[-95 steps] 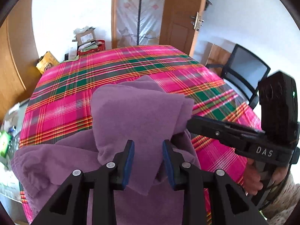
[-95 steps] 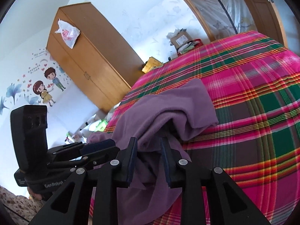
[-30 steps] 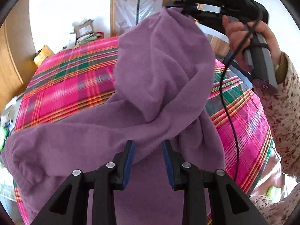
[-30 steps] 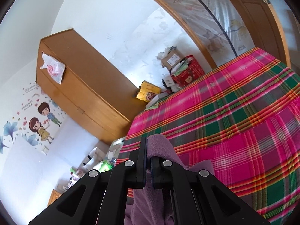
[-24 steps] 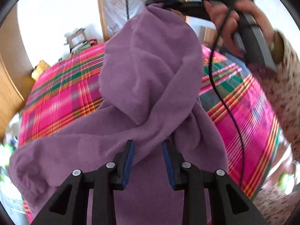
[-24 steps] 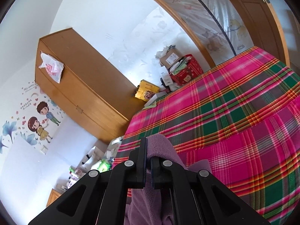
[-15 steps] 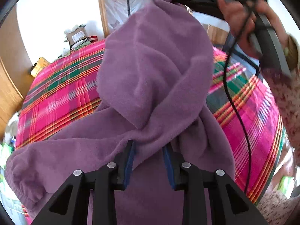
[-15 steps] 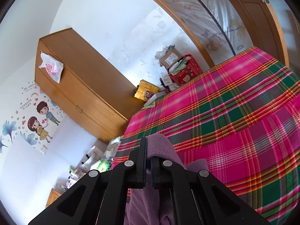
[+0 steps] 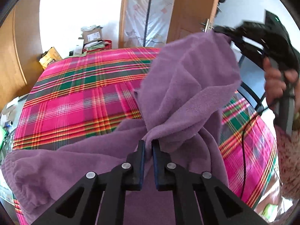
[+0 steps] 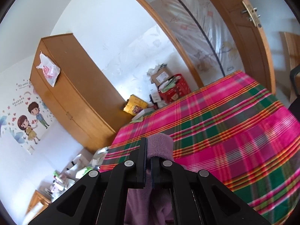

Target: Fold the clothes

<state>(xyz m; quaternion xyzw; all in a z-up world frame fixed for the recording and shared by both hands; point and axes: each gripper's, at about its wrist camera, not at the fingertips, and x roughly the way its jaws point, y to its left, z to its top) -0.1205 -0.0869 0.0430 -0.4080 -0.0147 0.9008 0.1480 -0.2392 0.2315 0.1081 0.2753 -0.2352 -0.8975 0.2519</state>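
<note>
A purple fleece garment (image 9: 187,93) hangs bunched above a bed with a pink and green plaid cover (image 9: 78,101). My left gripper (image 9: 148,146) is shut on a gathered fold of it near the bed's front edge. My right gripper (image 9: 223,32) is held up high at the right in the left wrist view, shut on an upper corner of the garment. In the right wrist view my right gripper (image 10: 149,150) pinches the purple cloth (image 10: 159,146), which pokes out above the fingertips. The lower part of the garment lies on the bed at the front left (image 9: 46,168).
A wooden wardrobe (image 10: 75,93) stands left of the bed. Boxes and a red basket (image 10: 172,90) sit on the floor at the bed's far side. A wooden door (image 9: 189,13) and a black chair (image 9: 249,97) stand at the right. The person's hand (image 9: 277,80) grips the right tool.
My left gripper has shut on a fold of the purple garment. The right gripper, still shut on the cloth, has moved right and away, stretching the garment between them.
</note>
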